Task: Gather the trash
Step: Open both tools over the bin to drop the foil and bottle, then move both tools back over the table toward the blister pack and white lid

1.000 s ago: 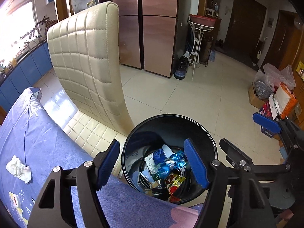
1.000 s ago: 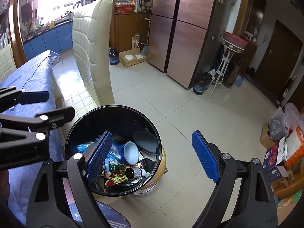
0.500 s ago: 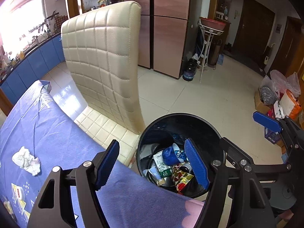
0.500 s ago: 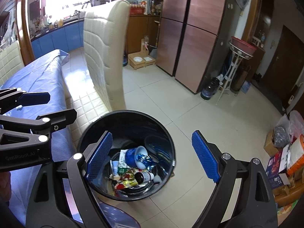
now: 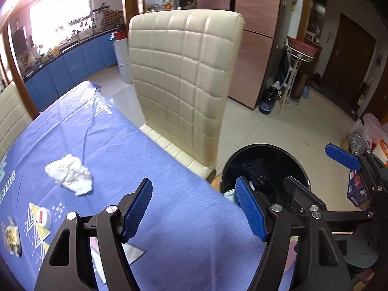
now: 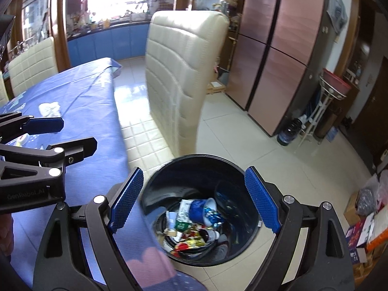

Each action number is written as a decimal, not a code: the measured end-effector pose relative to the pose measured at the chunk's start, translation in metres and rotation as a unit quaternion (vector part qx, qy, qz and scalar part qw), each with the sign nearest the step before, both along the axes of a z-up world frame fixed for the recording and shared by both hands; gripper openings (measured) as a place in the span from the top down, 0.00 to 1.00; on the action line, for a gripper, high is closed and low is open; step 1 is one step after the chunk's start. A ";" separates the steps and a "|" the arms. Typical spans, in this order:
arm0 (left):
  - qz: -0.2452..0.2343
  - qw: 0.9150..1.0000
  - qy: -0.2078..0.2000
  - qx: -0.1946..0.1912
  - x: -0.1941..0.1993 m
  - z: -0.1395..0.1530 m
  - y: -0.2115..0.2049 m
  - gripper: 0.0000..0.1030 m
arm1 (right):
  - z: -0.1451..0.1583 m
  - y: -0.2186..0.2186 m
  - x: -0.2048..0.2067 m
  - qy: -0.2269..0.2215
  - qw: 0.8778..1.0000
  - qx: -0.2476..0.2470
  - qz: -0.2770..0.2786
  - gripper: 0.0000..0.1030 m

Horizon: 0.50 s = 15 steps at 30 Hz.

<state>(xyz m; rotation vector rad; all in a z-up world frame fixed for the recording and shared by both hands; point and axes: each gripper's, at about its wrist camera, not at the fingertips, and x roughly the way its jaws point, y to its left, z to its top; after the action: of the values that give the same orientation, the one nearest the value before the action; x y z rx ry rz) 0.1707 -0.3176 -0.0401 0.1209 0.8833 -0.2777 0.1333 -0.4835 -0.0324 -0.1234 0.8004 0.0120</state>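
A crumpled white tissue (image 5: 69, 174) lies on the blue tablecloth (image 5: 116, 145), ahead and left of my left gripper (image 5: 194, 208), which hangs open and empty over the cloth near the table's edge. The tissue (image 6: 49, 108) also shows far left in the right wrist view. A black bin (image 6: 201, 156) stands on the floor by the table corner, holding several wrappers, a blue cup and bottles (image 6: 194, 220). My right gripper (image 6: 194, 198) is open and empty above the bin's mouth. The bin (image 5: 264, 152) sits right of my left gripper, beside the right gripper (image 5: 308, 165).
A cream quilted chair (image 5: 184, 84) stands against the table edge, just behind the bin. A small white round lid (image 5: 42, 215) and a yellow scrap (image 5: 11, 235) lie on the cloth at the left. Boxes and bags (image 6: 363, 218) crowd the floor at right; a copper fridge (image 6: 278, 48) stands behind.
Both grippers have swung left, from the bin towards the table. In the left wrist view the bin slid right and the tissue came nearer the middle. Both pairs of jaws stayed open.
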 end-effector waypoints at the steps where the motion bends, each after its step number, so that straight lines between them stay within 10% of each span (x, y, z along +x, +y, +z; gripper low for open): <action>1: 0.008 1.000 -0.001 0.000 -0.002 0.000 0.008 0.33 | 0.000 0.005 0.000 0.000 1.000 0.000 0.005 0.17; 15: 0.110 0.994 -0.010 0.004 -0.028 0.010 0.108 0.33 | 0.008 0.097 0.002 -0.014 0.994 0.000 0.104 0.17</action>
<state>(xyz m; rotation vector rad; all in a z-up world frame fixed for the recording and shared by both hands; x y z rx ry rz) 0.1427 -0.2093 -0.0304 0.0327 0.8697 -0.0670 0.1349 -0.3862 -0.0246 -0.2069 0.7566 0.2071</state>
